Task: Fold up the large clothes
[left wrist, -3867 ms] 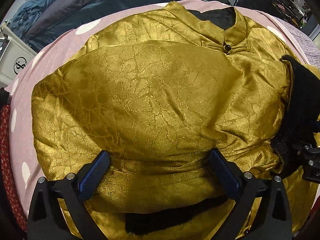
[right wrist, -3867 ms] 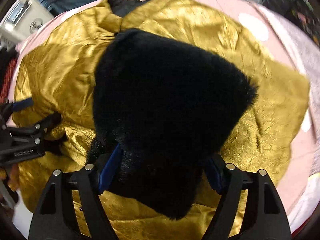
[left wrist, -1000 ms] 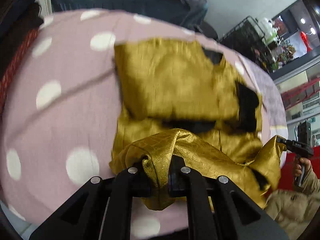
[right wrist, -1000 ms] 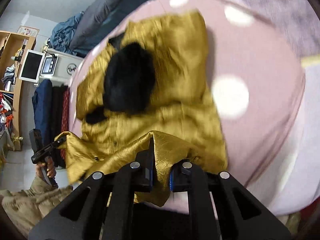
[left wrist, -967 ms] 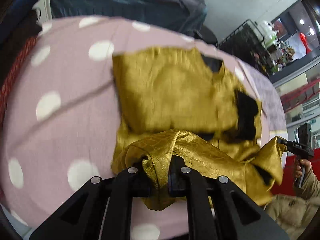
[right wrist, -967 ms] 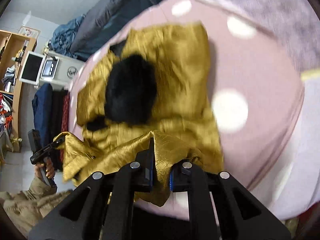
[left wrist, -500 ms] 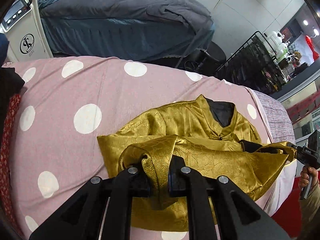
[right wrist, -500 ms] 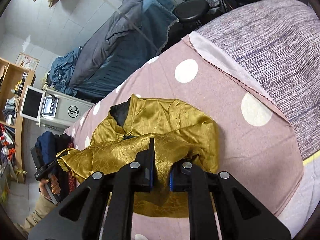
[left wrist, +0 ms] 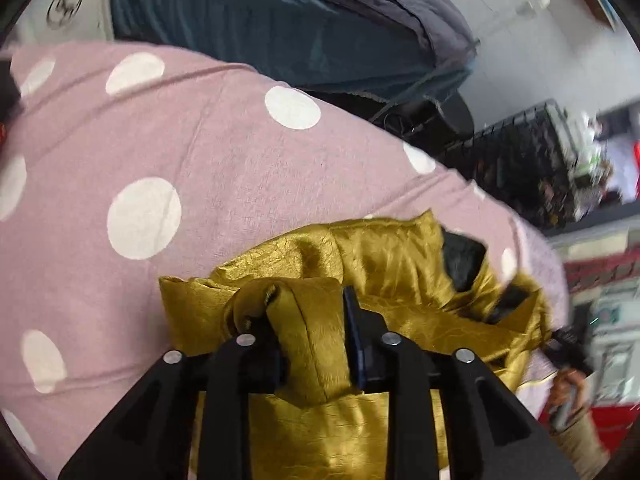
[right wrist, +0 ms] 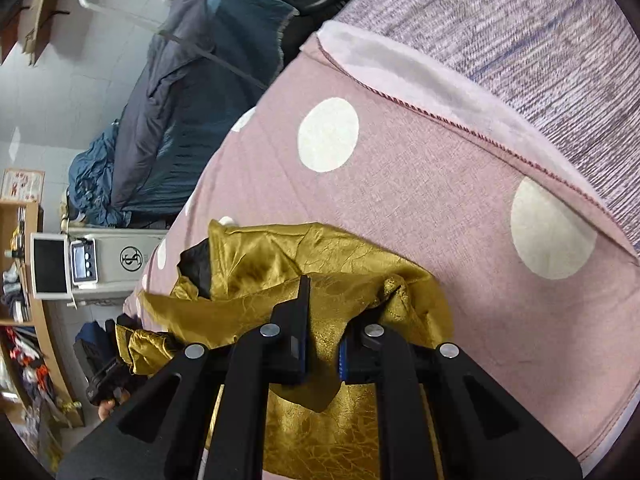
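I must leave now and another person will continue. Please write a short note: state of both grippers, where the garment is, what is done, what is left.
Left gripper: fingers opening, gold jacket hem between them.
Right gripper: shut on the jacket hem.
Jacket lies on the pink dotted cover, bottom edge carried up toward the black-lined collar.
Done: bottom fold brought over.
Left: release both sides, smooth, probably fold again.

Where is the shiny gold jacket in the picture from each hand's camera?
Left wrist view: the gold jacket sits low and centre, a fold of it between the opening jaws of the left gripper.
Right wrist view: the jacket lies low and left of centre, pinched by the right gripper.
Shared landmark: the pink polka-dot blanket under the jacket.
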A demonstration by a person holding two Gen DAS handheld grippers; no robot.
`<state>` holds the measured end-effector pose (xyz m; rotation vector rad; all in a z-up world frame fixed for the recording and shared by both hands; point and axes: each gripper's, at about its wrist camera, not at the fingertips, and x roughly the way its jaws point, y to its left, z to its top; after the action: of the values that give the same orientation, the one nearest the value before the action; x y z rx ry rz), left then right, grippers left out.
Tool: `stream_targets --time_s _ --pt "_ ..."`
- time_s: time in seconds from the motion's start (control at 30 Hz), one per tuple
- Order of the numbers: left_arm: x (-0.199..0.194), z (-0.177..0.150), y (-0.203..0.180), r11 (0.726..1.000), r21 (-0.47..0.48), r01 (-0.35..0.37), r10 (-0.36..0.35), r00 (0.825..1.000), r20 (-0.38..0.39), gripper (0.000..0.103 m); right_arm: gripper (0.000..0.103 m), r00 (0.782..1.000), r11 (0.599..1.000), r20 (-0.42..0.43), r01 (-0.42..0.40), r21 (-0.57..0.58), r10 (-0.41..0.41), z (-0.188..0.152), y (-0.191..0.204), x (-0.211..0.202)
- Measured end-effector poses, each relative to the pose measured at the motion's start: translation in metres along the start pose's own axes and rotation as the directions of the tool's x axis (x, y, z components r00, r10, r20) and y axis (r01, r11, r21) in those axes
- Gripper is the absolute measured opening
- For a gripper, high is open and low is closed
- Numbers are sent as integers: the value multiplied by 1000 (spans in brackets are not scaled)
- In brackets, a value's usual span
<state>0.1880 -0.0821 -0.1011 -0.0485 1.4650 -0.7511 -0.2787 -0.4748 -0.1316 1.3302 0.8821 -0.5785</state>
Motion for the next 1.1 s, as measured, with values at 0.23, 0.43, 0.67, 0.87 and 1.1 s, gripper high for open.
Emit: stream_targets --time_s 0.23,0.43,0.67,0.87,1.1 --pt "-62 16 32 992 -122 23 -1 983 182 78 15 997 985 -35 -57 164 63 10 -20 20" --pt "-92 -1 24 989 -34 -143 147 959 241 85 52 977 922 46 -212 324 209 5 -30 0" --pt "-93 -60 -9 946 95 -310 271 918 290 88 64 986 1000 165 13 10 -15 -25 21 -72" --pt "-55 -135 -68 888 321 -328 249 932 263 88 74 961 894 196 257 -368 -196 -113 68 -65" --pt "12 -200 -126 800 484 -353 269 934 236 88 74 953 743 163 303 -597 -257 -198 97 -8"
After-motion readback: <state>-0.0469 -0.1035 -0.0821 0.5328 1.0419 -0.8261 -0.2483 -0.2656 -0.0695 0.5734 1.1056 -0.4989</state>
